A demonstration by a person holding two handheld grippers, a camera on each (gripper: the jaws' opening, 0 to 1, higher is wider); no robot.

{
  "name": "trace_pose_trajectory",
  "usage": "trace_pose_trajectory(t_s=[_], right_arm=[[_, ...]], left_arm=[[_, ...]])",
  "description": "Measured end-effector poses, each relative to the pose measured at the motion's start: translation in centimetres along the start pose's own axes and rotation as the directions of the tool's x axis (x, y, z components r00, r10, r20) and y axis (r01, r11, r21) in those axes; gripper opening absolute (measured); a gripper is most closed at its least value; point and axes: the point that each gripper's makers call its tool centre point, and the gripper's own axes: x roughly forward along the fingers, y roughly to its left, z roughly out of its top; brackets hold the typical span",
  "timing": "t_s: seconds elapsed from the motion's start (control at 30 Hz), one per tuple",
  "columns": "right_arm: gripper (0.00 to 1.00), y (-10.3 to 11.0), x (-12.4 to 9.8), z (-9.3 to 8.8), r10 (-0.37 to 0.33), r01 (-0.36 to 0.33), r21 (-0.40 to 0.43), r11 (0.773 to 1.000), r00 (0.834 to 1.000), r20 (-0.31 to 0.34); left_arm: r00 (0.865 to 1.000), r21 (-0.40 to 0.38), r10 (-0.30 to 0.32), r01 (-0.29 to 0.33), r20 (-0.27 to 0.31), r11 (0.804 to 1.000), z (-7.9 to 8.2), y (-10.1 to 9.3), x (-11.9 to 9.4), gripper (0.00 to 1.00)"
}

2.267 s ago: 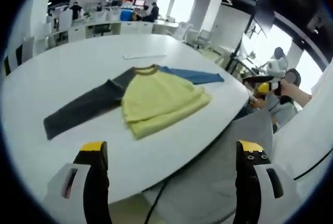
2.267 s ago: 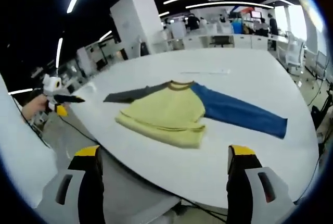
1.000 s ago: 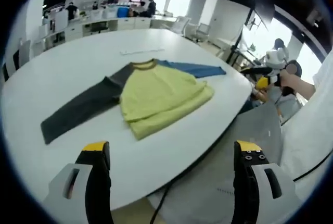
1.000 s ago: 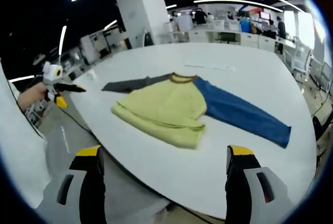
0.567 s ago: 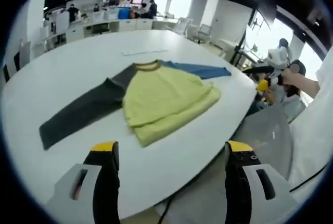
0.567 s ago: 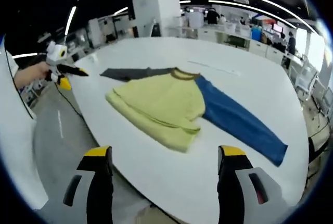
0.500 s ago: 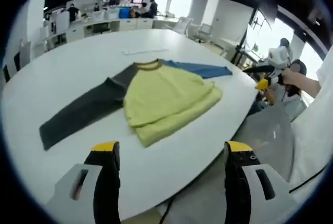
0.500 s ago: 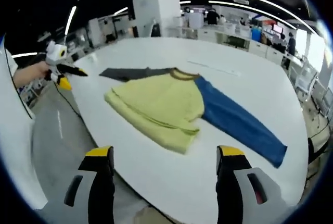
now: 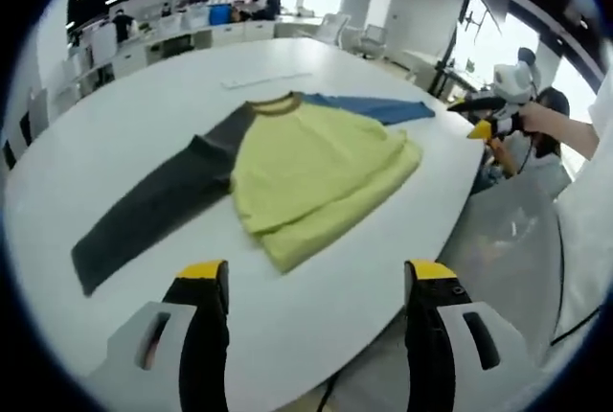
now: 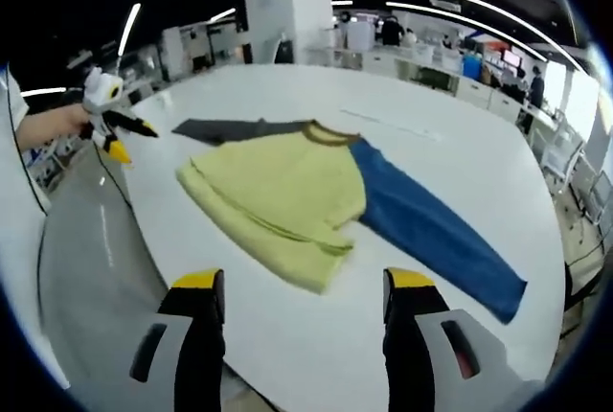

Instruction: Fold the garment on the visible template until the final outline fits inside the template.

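Two pairs of tongs stand nearest, each with its jaws spread wide and gripping nothing. The left tongs (image 9: 311,278) hang over the near edge of the white surface (image 9: 144,115), and the right tongs (image 10: 302,287) likewise hover above that edge in the right gripper view. Just beyond them lies the garment (image 9: 311,168), a yellow-bodied shirt spread flat, its lower hem doubled up into a fold nearest the tongs. Its dark grey sleeve (image 9: 153,201) stretches out to one side and its blue sleeve (image 10: 431,230) to the other. Past the brown collar (image 10: 326,132), a thin white strip (image 9: 263,79) lies on the surface. Farther off are office desks and people.
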Motion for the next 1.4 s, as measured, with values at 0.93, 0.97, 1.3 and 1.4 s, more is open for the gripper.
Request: trace_pose_trajectory(t_s=[0.93,0.97,1.3,1.4], right_arm=[[0.51,-2.8,4.2,-1.0,-0.020,0.016,-0.063,0.998,0.997,-0.069],[0.50,-2.9,4.4,-0.9,-0.020,0.016,-0.066,0.998,0.997,-0.069],[0.46,-3.7,5.9,-1.2,-0.017,0.012,-0.072,0.997,0.997,-0.078],[0.45,-3.7,6.4,-1.3,-0.017,0.009,-0.085,0.996,0.996,-0.085]], left_arm=[[0.996,0.004,0.088,-0.088,-0.015,0.996,-0.1,3.9,3.3,0.55],[0.996,0.005,0.089,-0.089,-0.019,0.996,-0.2,4.0,3.4,0.54],[0.994,0.005,0.104,-0.104,-0.043,0.995,-0.5,5.2,4.5,0.48],[0.994,0.004,0.100,-0.100,-0.045,0.995,-0.6,5.3,4.8,0.46]])
